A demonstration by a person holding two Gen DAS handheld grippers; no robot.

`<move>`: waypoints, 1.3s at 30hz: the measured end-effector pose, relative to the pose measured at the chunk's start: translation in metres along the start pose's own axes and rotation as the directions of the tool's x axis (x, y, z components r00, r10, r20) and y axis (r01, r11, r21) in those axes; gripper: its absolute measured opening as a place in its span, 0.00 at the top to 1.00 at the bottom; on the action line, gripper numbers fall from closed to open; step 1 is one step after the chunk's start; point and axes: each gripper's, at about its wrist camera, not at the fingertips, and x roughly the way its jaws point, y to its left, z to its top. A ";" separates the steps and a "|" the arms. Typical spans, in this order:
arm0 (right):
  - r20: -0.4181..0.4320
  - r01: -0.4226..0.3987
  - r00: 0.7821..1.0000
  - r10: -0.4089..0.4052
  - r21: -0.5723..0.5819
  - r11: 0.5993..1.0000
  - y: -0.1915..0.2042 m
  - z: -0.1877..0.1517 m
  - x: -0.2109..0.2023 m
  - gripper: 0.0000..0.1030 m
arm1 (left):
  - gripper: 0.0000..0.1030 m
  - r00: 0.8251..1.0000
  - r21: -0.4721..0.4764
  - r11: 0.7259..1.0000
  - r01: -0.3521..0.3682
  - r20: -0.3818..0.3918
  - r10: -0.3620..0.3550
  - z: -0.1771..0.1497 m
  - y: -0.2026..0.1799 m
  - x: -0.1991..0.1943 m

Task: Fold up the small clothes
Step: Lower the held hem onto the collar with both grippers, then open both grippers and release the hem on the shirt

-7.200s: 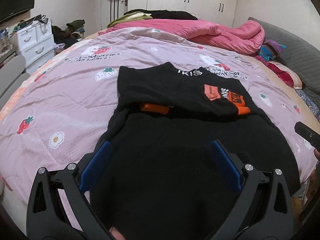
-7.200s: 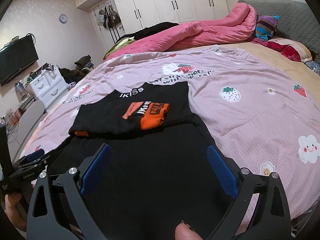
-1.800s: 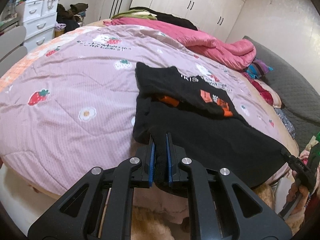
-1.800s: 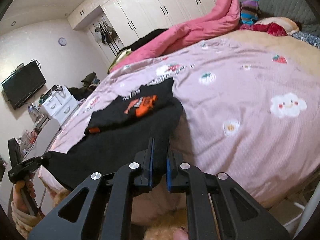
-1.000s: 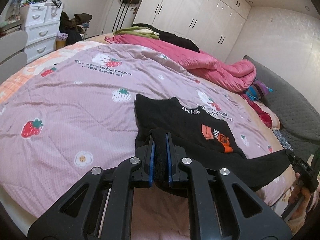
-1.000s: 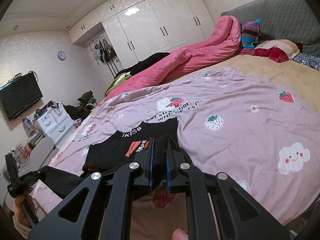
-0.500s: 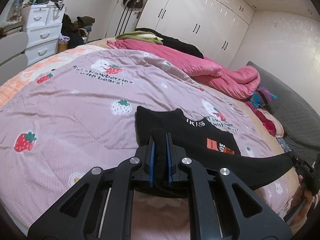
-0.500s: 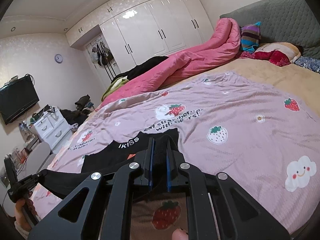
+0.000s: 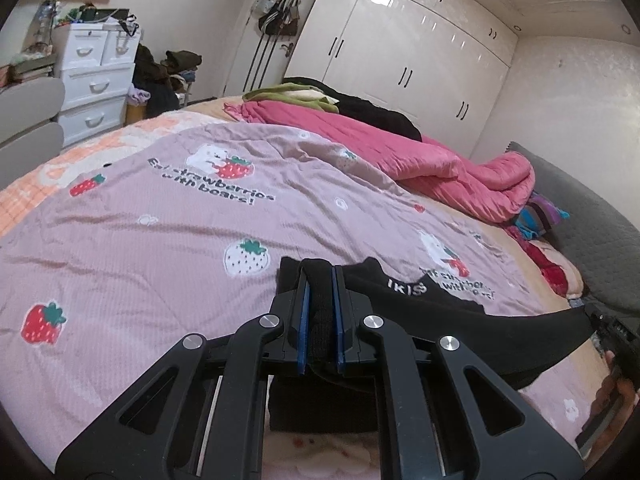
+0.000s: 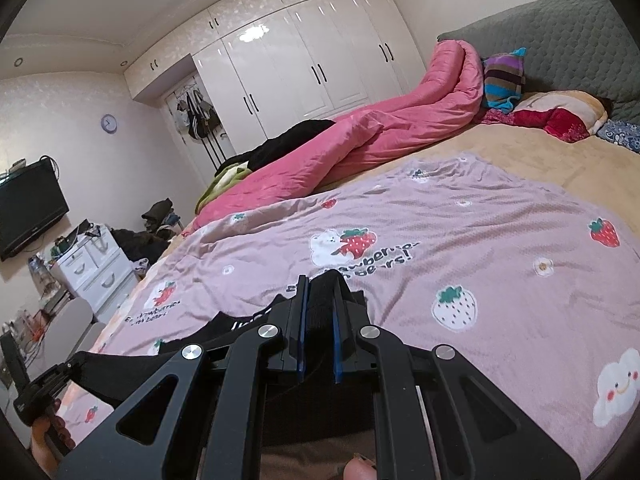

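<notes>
The left gripper (image 9: 320,316) is clenched on a fold of the black garment (image 9: 460,320), its blue pads (image 9: 304,320) pressed against the cloth with only that bunched thickness between them; the right gripper (image 10: 319,328) is likewise clamped on black cloth, fingers nearly together, the fabric filling the narrow gap. The garment hangs stretched in the air between the two grippers, above the bed; in the left view its raised edge runs off to the right toward the other gripper (image 9: 612,328) at the frame's edge; in the right view the same edge runs left to the other gripper (image 10: 40,392), held by a hand (image 10: 48,440). The far part of the garment lies flat on the pink strawberry quilt (image 9: 160,240), white collar lettering (image 9: 406,289) facing up, partly hidden behind the lifted cloth. A rolled pink duvet (image 9: 400,152) lies along the far side of the bed, well apart from the garment; white wardrobes (image 10: 300,64) stand behind it; a white drawer unit (image 9: 96,88) sits by the wall.
</notes>
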 end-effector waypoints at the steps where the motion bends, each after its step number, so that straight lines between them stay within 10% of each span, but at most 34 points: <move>1: -0.003 0.003 1.000 -0.003 -0.003 1.000 0.001 0.001 0.004 0.92 | 0.96 1.000 0.006 1.000 -0.010 0.002 0.010 0.001 -0.001 0.004; 31: -0.165 0.108 0.980 -0.107 -0.006 0.994 -0.020 -0.034 0.117 0.90 | 0.92 0.979 0.078 0.981 -0.180 -0.084 0.186 -0.013 0.001 0.103; 39: -0.157 0.110 0.982 -0.106 0.022 0.994 -0.022 -0.033 0.107 0.66 | 0.80 0.982 0.083 0.981 -0.173 -0.061 0.179 -0.015 -0.005 0.088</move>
